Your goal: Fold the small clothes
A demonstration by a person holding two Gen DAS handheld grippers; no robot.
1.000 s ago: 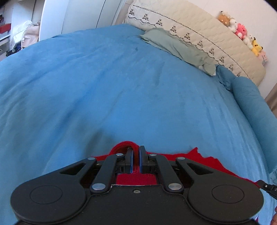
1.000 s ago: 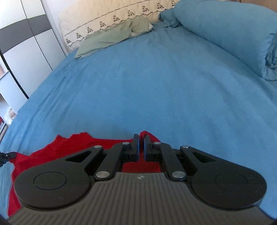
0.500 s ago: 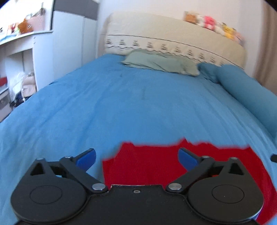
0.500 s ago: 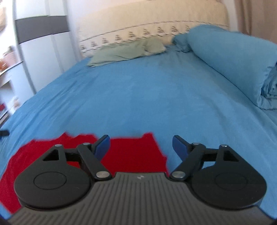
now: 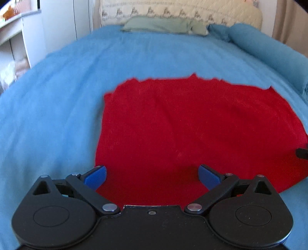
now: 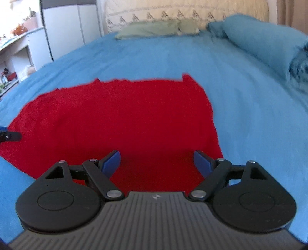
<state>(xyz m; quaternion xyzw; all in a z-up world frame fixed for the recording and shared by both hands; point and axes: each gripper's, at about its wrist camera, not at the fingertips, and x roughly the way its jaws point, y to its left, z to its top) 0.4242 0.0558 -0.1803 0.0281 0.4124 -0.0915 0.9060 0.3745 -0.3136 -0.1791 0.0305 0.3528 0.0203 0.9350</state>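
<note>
A red garment (image 5: 188, 125) lies spread flat on the blue bedspread (image 5: 57, 100); it also shows in the right wrist view (image 6: 119, 123). My left gripper (image 5: 152, 176) is open and empty, above the garment's near left part. My right gripper (image 6: 156, 162) is open and empty, above the garment's near right part. The tip of the right gripper shows at the right edge of the left wrist view (image 5: 302, 152). The tip of the left gripper shows at the left edge of the right wrist view (image 6: 9, 135).
A green cloth (image 5: 165, 25) lies near the cream headboard (image 5: 173, 11). A rolled blue duvet (image 6: 259, 40) runs along the right side of the bed (image 6: 250, 100). White cupboards and shelves (image 6: 57, 34) stand to the left.
Both grippers were shut on the red garment's far edge a second ago. They opened, let it go and drew back, so the whole garment now lies flat in view.
</note>
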